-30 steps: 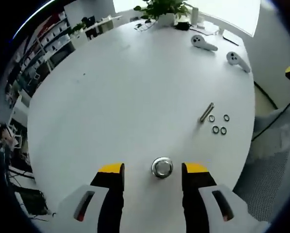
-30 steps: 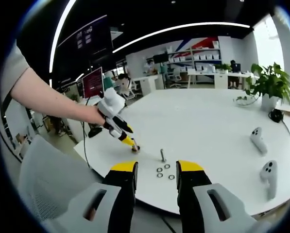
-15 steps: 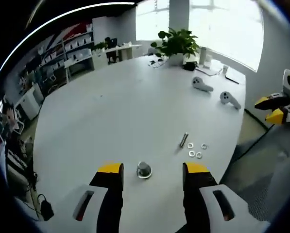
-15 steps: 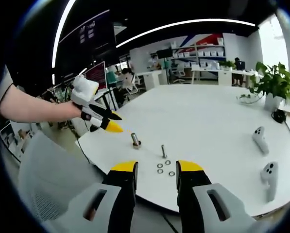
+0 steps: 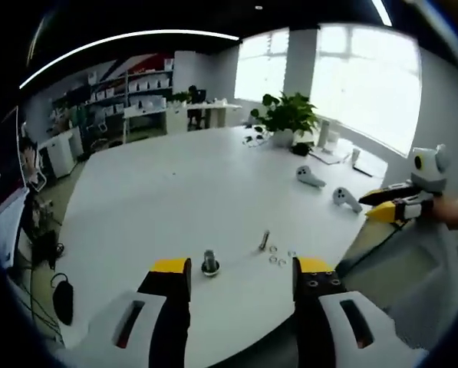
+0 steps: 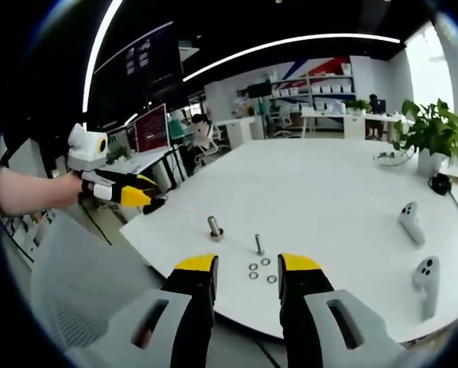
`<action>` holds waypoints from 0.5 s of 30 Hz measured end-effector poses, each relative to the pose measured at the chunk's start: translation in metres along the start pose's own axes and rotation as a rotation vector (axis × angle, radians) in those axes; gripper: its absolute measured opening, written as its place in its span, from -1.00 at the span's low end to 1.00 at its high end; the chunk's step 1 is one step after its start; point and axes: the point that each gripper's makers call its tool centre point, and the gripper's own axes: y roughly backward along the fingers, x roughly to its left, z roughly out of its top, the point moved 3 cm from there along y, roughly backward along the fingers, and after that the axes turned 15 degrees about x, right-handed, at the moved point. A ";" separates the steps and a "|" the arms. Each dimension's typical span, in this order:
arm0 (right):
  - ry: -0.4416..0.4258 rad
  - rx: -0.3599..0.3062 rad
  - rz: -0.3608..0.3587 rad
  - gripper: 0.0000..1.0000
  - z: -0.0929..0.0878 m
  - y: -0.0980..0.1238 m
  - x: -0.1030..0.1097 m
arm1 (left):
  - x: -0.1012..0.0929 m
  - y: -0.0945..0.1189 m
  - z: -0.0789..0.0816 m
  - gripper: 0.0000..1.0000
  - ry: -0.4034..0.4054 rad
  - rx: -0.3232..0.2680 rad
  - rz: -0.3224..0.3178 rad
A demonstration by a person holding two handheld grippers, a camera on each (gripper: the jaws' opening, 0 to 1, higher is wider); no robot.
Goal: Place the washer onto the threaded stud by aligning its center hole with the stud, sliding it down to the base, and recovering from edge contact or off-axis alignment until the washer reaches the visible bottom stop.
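— While both grippers hang off the near edge of the worktop (image 6: pixel 344 192), how do their jaws stand?

— The left gripper (image 5: pixel 240 277) has its jaws spread wide with nothing between them, touching nothing. In the right gripper view it (image 6: pixel 140 197) sits out past the worktop's left edge in a hand (image 6: pixel 64 192), and there its yellow tips look close together, so I trust its own view.

— And the right gripper (image 6: pixel 246 274)?

— The same: jaws wide apart, empty, clear of the worktop. In the left gripper view it (image 5: pixel 378 208) sits beyond the right edge.

— Where are the task's things?

— The threaded stud (image 6: pixel 214 228) stands upright on its round base near the near edge of the worktop; in the left gripper view the stud (image 5: pixel 209 262) sits between that gripper's jaw tips, but farther out and apart from them. Just beside it stands a thinner pin (image 6: pixel 258 244), and the washers (image 6: pixel 261 270) lie flat in a small cluster by the pin, nearer the edge. In the left gripper view the washers (image 5: pixel 279 256) lie to the right of the stud. None is on the stud.

— Anything else on the worktop?

— Two white controllers (image 6: pixel 416 249) toward the right edge, and a potted plant (image 6: pixel 428 138) at the far right corner.
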 end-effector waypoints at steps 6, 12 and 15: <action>-0.006 -0.014 -0.007 -0.33 0.002 0.002 -0.001 | -0.003 0.017 -0.007 0.06 0.047 -0.053 0.001; -0.002 0.008 -0.001 -0.33 -0.001 0.000 0.000 | -0.007 0.029 -0.009 0.06 0.029 -0.085 0.016; 0.001 0.018 0.008 -0.33 -0.003 -0.002 0.002 | -0.008 0.029 -0.014 0.06 0.040 -0.076 -0.004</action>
